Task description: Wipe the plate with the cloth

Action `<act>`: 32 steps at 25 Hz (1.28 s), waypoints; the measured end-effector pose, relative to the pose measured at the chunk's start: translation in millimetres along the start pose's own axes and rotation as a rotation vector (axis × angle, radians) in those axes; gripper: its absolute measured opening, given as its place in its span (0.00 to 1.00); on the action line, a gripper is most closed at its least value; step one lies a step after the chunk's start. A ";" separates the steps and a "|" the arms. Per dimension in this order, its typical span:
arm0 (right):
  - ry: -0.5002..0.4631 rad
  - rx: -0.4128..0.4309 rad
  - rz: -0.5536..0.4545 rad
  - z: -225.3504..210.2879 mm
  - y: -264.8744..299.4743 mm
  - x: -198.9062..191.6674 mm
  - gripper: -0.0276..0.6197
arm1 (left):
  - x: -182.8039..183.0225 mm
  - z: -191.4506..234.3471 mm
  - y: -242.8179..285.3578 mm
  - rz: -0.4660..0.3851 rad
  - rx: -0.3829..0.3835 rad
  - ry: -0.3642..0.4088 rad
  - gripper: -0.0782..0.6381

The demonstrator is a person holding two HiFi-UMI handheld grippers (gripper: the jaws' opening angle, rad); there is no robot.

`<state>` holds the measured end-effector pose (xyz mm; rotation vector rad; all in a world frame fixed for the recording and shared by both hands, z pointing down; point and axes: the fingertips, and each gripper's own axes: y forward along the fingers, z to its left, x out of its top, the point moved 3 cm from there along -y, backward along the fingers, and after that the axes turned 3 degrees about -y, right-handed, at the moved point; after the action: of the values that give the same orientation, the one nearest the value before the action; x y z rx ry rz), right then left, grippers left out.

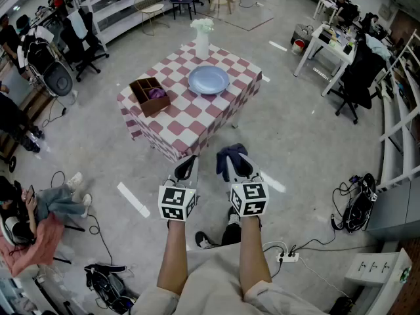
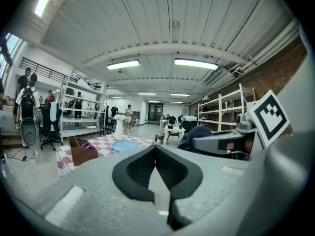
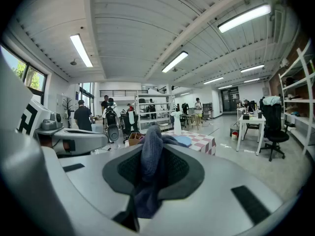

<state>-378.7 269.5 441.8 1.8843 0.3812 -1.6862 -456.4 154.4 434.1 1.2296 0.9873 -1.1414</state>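
A pale blue plate [image 1: 209, 79] lies on a table with a red-and-white checked cloth [image 1: 180, 120], some way ahead of both grippers. My right gripper [image 1: 233, 163] is shut on a dark blue cloth [image 1: 226, 154], which bunches up between its jaws [image 3: 151, 156]. My left gripper [image 1: 187, 167] is shut with nothing in it, the jaws meeting at their tips [image 2: 156, 149]. Both are held over the floor, short of the table's near corner. In the left gripper view the plate [image 2: 125, 145] shows small and far.
On the table stand a brown wooden box [image 1: 149, 96] with something purple inside and a white vase [image 1: 201, 39] behind the plate. White desks and black office chairs [image 1: 354, 84] stand to the right, shelving at the back left. Cables and a power strip [image 1: 289, 256] lie on the floor.
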 end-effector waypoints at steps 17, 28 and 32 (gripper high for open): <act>-0.008 0.062 0.029 -80.9 82.4 14.5 0.19 | 27.6 17.7 108.7 0.010 0.009 0.048 0.12; -0.001 0.190 0.055 -149.5 151.4 31.9 0.20 | 16.3 17.5 205.3 0.077 0.037 -0.017 0.12; -0.011 0.248 0.078 -165.0 164.8 22.3 0.20 | 12.2 23.0 220.9 0.082 0.084 -0.024 0.12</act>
<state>-148.4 231.9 463.4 2.0357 0.0954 -1.7567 -237.8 126.8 464.5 1.3082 0.8711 -1.1405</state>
